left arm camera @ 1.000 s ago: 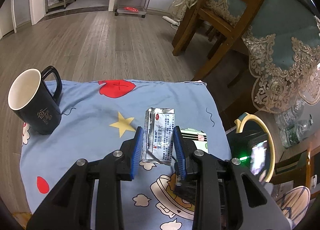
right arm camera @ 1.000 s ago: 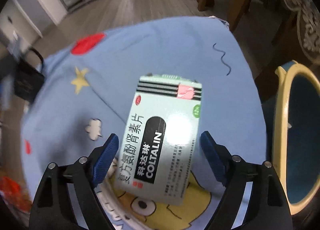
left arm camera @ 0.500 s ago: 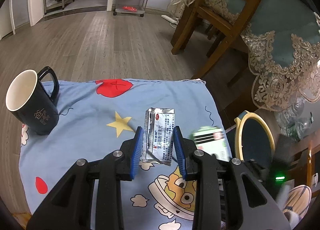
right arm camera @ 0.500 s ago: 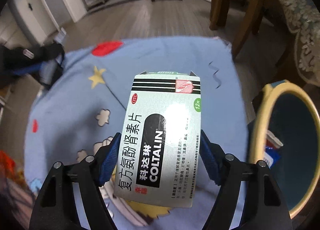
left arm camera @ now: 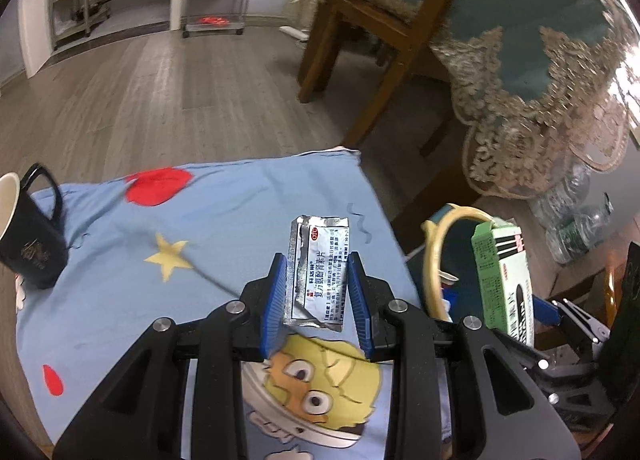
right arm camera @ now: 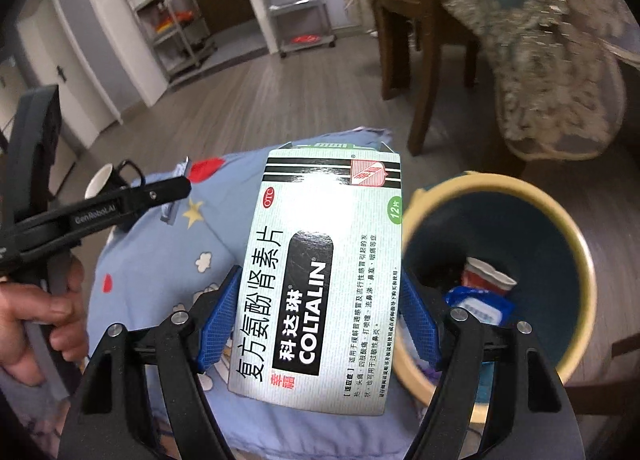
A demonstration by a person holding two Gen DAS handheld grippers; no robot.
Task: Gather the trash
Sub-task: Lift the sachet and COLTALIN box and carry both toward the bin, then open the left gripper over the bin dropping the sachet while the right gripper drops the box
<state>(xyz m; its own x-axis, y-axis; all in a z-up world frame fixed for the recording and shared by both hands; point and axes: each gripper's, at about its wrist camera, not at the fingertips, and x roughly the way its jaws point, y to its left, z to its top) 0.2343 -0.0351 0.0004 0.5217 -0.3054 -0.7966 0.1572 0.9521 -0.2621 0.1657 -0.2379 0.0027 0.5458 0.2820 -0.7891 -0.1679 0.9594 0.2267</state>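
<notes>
My right gripper (right arm camera: 320, 320) is shut on a green-and-white COLTALIN medicine box (right arm camera: 324, 272) and holds it in the air, beside the rim of the yellow-rimmed blue trash bin (right arm camera: 576, 232). The box also shows in the left wrist view (left arm camera: 504, 276), over the bin (left arm camera: 432, 256). My left gripper (left arm camera: 318, 296) is shut on a silver medicine sachet (left arm camera: 320, 272) and holds it lifted above the blue cartoon cloth (left arm camera: 224, 220).
A black mug (left arm camera: 28, 236) stands at the cloth's left edge. The bin holds a red-and-white cup (right arm camera: 484, 276) and a blue packet (right arm camera: 480, 306). A wooden chair (left arm camera: 376, 32) and a lace-draped table (left arm camera: 540, 60) stand behind. Plastic bottles (left arm camera: 572, 228) lie on the floor.
My right gripper closed on the box, lifted it off the cloth and carried it right to the bin. My left gripper rose with the sachet and shifted right.
</notes>
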